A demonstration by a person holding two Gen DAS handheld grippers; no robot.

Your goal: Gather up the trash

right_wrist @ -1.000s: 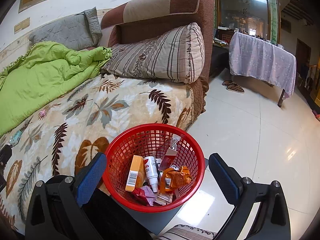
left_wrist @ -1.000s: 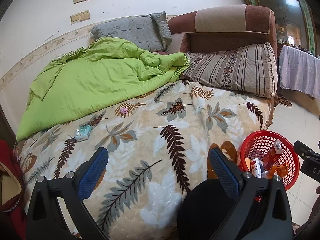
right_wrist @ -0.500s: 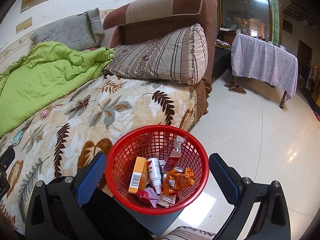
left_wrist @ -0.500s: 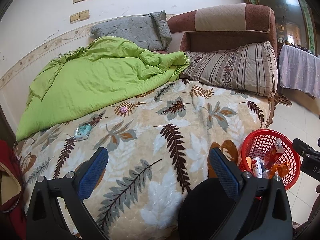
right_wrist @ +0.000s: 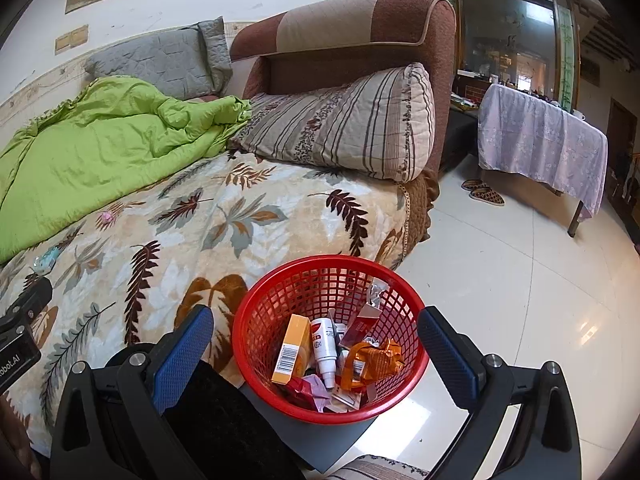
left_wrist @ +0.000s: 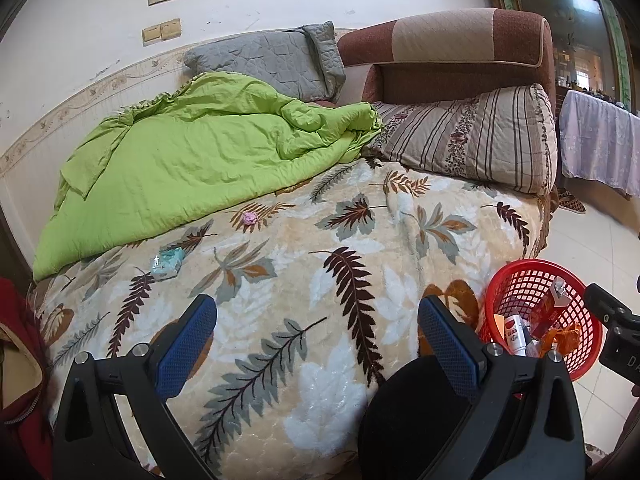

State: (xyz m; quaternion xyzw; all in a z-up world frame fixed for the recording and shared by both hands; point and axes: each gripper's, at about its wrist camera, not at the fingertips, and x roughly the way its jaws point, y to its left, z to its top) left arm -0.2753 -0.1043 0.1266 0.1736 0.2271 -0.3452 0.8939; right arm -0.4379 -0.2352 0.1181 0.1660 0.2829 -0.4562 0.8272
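Little is changing since a second ago: both views are drifting only slightly, the red basket [right_wrist: 328,340] sliding a touch right and lower in the right view, and nothing on the bed is shifting. Left hand-held gripper [left_wrist: 316,336] is hanging over the near edge of the bed [left_wrist: 360,280] with its blue pads wide apart and nothing between them; right hand-held gripper [right_wrist: 314,346] is likewise spread and empty, hovering just above the basket on the floor. Two pieces of trash are lying on the leaf blanket: a teal wrapper [left_wrist: 168,261] at the left, near the green quilt [left_wrist: 192,160], and a small pink wad [left_wrist: 249,218] farther back, just beside the quilt's edge. Both are probably very light, soft and crushable; the wrapper may be slick and could sink into the plush pile, so pinching across its raised middle, pads pressing a little into the blanket, seems safest. The wad is wanting a gentle pinch around its whole bulk.
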